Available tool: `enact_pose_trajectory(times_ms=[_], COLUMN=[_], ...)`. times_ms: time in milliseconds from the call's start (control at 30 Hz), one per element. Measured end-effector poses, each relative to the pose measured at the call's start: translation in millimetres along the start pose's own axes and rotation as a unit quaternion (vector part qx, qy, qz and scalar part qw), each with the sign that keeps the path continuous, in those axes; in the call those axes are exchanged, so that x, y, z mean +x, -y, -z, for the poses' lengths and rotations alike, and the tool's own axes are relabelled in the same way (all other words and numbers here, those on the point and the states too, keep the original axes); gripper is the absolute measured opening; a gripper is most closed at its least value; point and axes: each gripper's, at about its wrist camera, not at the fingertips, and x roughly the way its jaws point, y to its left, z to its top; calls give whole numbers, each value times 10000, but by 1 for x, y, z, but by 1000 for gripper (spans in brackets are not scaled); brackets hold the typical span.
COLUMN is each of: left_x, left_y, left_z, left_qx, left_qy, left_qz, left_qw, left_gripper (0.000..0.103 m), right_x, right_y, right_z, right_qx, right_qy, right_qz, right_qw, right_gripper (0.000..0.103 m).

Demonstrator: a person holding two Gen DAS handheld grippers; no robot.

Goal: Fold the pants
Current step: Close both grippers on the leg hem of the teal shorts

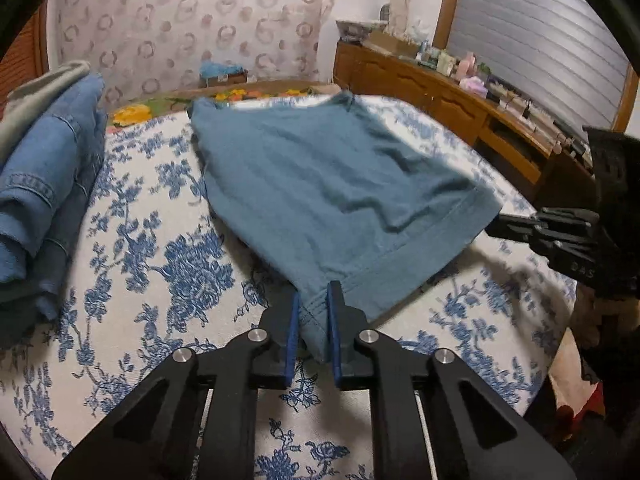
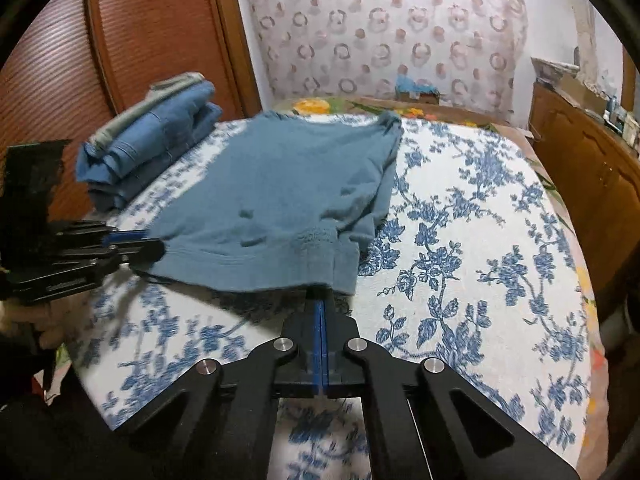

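Note:
The teal-blue pants (image 1: 328,192) lie spread on the floral bedspread (image 1: 160,264), waistband towards me and lifted a little. My left gripper (image 1: 314,300) is shut on the left corner of the waistband; cloth shows between its blue pads. My right gripper (image 2: 322,300) is shut on the waistband's right corner, pads pressed together. The pants also show in the right wrist view (image 2: 288,192). Each gripper appears in the other's view: the right one (image 1: 496,226) at the far corner, the left one (image 2: 156,246) at the left corner.
A stack of folded jeans and clothes (image 1: 44,184) sits on the bed's left side, also in the right wrist view (image 2: 156,140). A wooden dresser (image 1: 460,108) with small items runs along the right. A wooden closet door (image 2: 132,40) stands at the left.

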Motion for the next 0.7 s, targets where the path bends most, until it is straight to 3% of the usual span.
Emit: enact_pose_trajectory(times_ms=[200,400,467,500,533,633,700], left_x=[-23,-10,-7,-4,-3,2,3], left_y=[2,-8,-10,-11,-10,-10,-11], left_z=[-5,-1,2,4,6,9,9], left_qx=[7,-70,-89,-93,-90,-86,-94], left_qy=[246,48,-26,-68,-98,-135,-127], left_qz=[46,-48,-67,-71,-81,-107,-90], left_qw=[9997,10000,9999,9999,9999,9998,9998], left_gripper=[14,14,14,14,14,14,14], right_x=[-32,-27,-20,-16,-11,3,15], right_y=[-3,7,5,4,3,0,-3], right_z=[8,3,-3,-5,-8,-14,-18], right_qx=[-39,280,262,282,336,396,333], right_qy=[249,226,226,225,248,182,94], right_qz=[-86,46,188,167,21,-144,-148], right_qw=[9996,9993,9992,9992,9991,9989,9993], right_gripper=[0,1,14,25,30,45,46])
